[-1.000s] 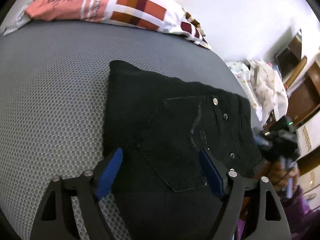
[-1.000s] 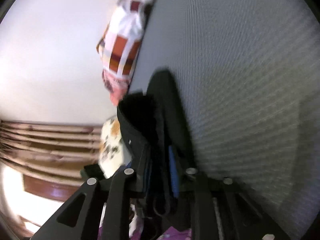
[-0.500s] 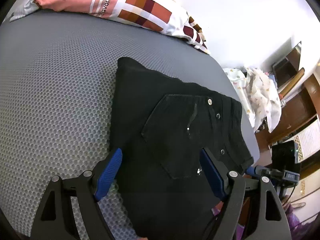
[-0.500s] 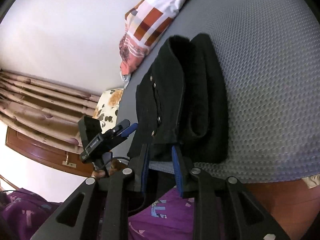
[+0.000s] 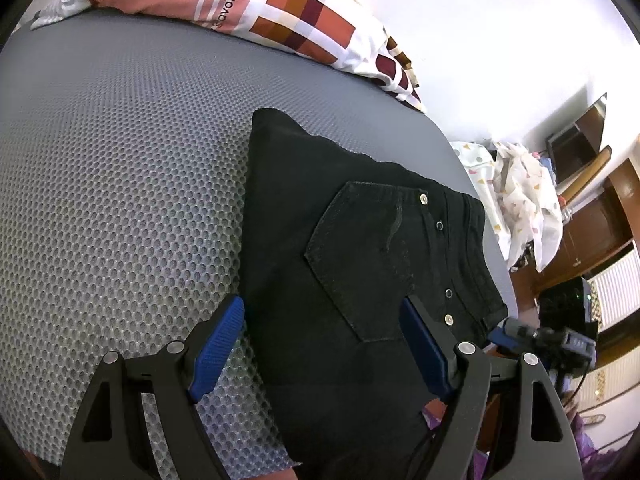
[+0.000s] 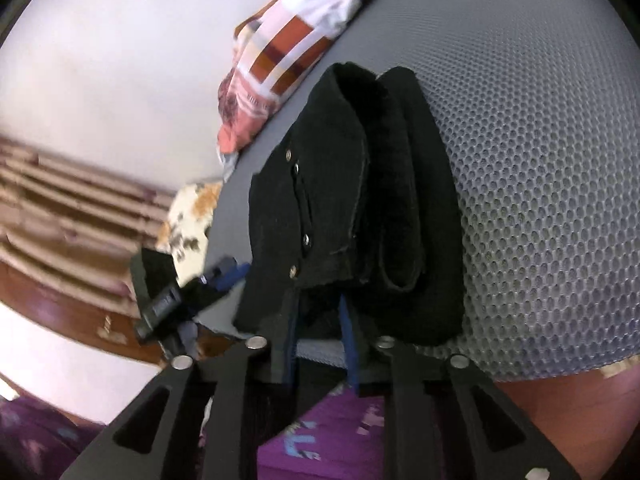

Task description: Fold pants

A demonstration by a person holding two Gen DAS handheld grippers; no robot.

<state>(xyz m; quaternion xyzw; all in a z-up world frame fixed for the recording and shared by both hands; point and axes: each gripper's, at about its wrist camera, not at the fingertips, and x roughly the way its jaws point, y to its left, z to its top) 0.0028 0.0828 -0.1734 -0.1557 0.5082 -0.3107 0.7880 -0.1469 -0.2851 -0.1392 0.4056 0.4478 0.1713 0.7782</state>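
The black pants [image 5: 340,248] lie folded into a compact stack on the grey mesh mattress [image 5: 120,160], back pocket and rivets facing up. My left gripper [image 5: 324,340] is open, its blue pads either side of the stack's near edge. In the right wrist view the folded pants [image 6: 360,200] show their layered edge. My right gripper [image 6: 320,320] has its jaws narrowly apart at the stack's near edge, and I cannot tell whether cloth is pinched between them. The right gripper also shows in the left wrist view [image 5: 536,336], beyond the mattress edge.
A patchwork pillow [image 5: 280,12] lies at the far end of the mattress, also in the right wrist view [image 6: 288,52]. A white patterned cloth [image 5: 520,204] and wooden furniture [image 5: 592,216] stand past the right edge. The mattress edge [image 6: 520,360] is close to the right gripper.
The right gripper swung from a close tilted view back to the stack's near edge. The left gripper stayed open and shifted slightly. The pants stack has not moved.
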